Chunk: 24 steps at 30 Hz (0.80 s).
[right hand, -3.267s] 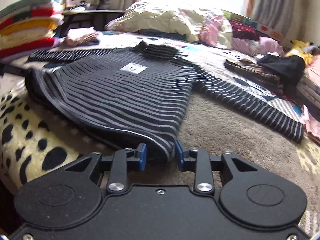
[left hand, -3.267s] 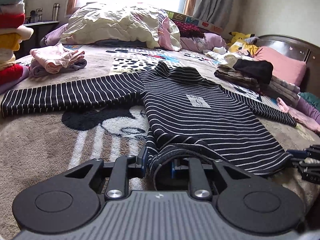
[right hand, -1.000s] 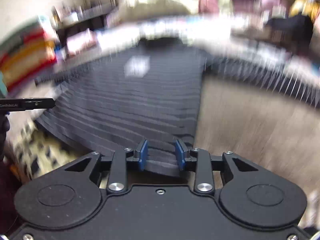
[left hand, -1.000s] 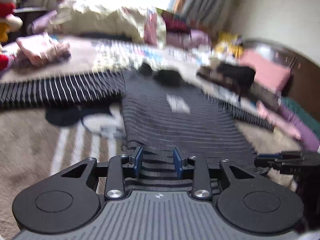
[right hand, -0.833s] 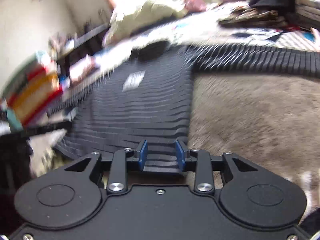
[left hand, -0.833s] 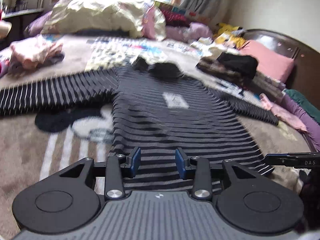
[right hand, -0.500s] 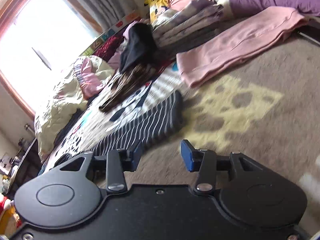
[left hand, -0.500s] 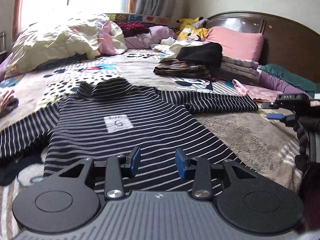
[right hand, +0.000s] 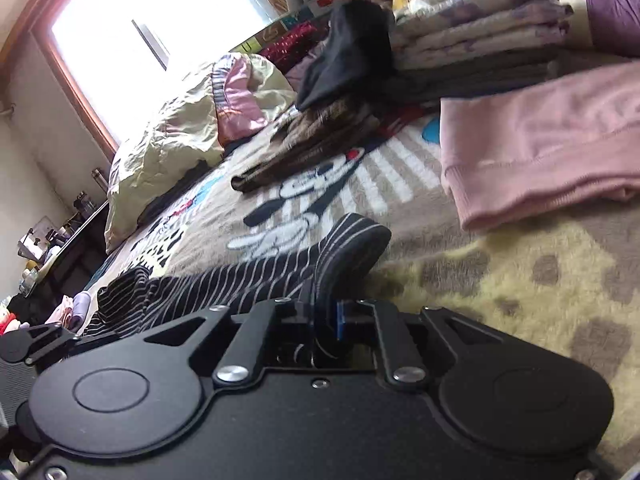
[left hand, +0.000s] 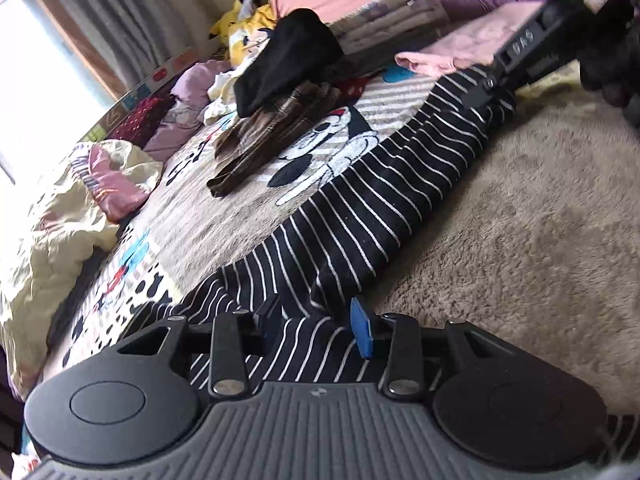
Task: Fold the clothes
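A black sweater with thin white stripes lies on the bed, and its right sleeve (left hand: 380, 200) runs diagonally from the body up to the cuff. My left gripper (left hand: 316, 322) is open, its blue pads (left hand: 362, 332) standing either side of the sleeve where it meets the body. My right gripper (right hand: 324, 318) is shut on the sleeve's cuff (right hand: 352, 244), which bulges up just past the fingers. In the left wrist view the right gripper (left hand: 490, 88) shows at the far end of the sleeve, held by a dark-gloved hand (left hand: 612, 40).
A beige cartoon-print blanket (left hand: 520, 240) covers the bed. A folded pink garment (right hand: 540, 140) lies just beyond the cuff. A brown plaid garment (left hand: 272, 136), a black garment (left hand: 288, 56) and stacked folded clothes (right hand: 480, 32) sit further back. A cream quilt (left hand: 48, 232) is heaped by the window.
Both grippers let go of the sweater's hem and moved to the right sleeve. The right gripper, open half a second ago, has shut on the cuff; the left stays open.
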Motion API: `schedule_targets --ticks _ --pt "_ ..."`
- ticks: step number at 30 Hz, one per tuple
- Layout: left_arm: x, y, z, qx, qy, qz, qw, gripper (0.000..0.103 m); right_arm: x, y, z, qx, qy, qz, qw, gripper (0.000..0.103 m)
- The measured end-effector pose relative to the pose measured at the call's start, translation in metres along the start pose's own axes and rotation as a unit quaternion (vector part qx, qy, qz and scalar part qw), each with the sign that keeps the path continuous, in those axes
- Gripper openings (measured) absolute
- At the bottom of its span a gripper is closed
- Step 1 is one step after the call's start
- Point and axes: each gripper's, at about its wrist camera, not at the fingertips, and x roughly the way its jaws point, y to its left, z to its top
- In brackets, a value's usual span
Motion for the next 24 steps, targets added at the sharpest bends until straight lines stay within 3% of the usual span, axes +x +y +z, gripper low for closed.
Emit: schedule_targets --ticks 1,2,4,7,9,10,11,12,14,17,19,20,21,22,24 --pt "0.004 -0.006 0.001 0.02 0.004 0.005 0.9998 0.03 -0.009 0.003 0.008 -0.014 -0.03 -0.001 0.999 0.009" --pt "0.008 -0.012 0.002 0.039 0.008 0.01 0.9991 0.005 -0.017 0.007 0.016 -0.04 -0.057 0.005 0.998 0.008" --pt "0.014 -0.024 0.003 0.078 0.016 0.02 0.9966 0.006 -0.019 0.013 0.026 -0.101 -0.057 -0.021 0.993 0.008" --pt "0.015 -0.043 -0.003 0.12 0.021 0.035 0.9919 0.004 0.008 -0.004 0.018 -0.093 0.027 -0.049 0.994 0.014" --pt "0.011 -0.04 -0.004 0.116 0.028 0.037 0.9921 0.011 0.008 -0.014 0.017 -0.064 0.033 -0.061 0.996 0.023" --pt "0.006 -0.032 -0.001 0.09 0.026 0.027 0.9952 0.023 0.004 -0.018 0.019 -0.048 0.027 -0.062 0.997 0.03" --pt "0.001 -0.02 0.003 0.047 0.016 0.015 0.9986 0.041 -0.004 -0.021 0.022 -0.032 0.011 -0.059 0.998 0.048" --pt "-0.003 -0.008 0.007 0.002 0.005 0.003 1.0 0.047 -0.012 -0.023 0.025 -0.024 -0.004 -0.062 0.998 0.053" --pt "-0.001 0.013 0.01 -0.101 -0.014 -0.024 0.9945 0.048 -0.019 -0.026 0.026 -0.017 -0.02 -0.063 0.998 0.053" --pt "0.007 0.038 0.012 -0.239 -0.033 -0.072 0.9678 0.046 -0.018 -0.03 0.023 0.009 -0.037 -0.048 0.998 0.048" --pt "0.024 0.026 0.014 -0.235 0.008 -0.111 0.9657 0.046 -0.013 -0.028 0.021 0.006 -0.032 -0.023 0.999 0.048" --pt "0.028 0.016 0.015 -0.213 0.026 -0.112 0.9702 0.048 -0.007 -0.027 0.019 0.0 -0.012 -0.019 1.0 0.039" --pt "0.024 0.011 0.017 -0.205 0.024 -0.099 0.9735 0.048 0.002 -0.025 0.016 -0.008 0.02 -0.021 1.0 0.016" --pt "0.017 0.011 0.022 -0.204 0.007 -0.093 0.9746 0.045 0.006 -0.026 0.013 -0.009 0.033 -0.019 0.999 0.011" --pt "0.004 0.012 0.03 -0.202 -0.031 -0.085 0.9753 0.046 0.005 -0.028 0.013 -0.007 0.038 -0.018 0.999 0.011"
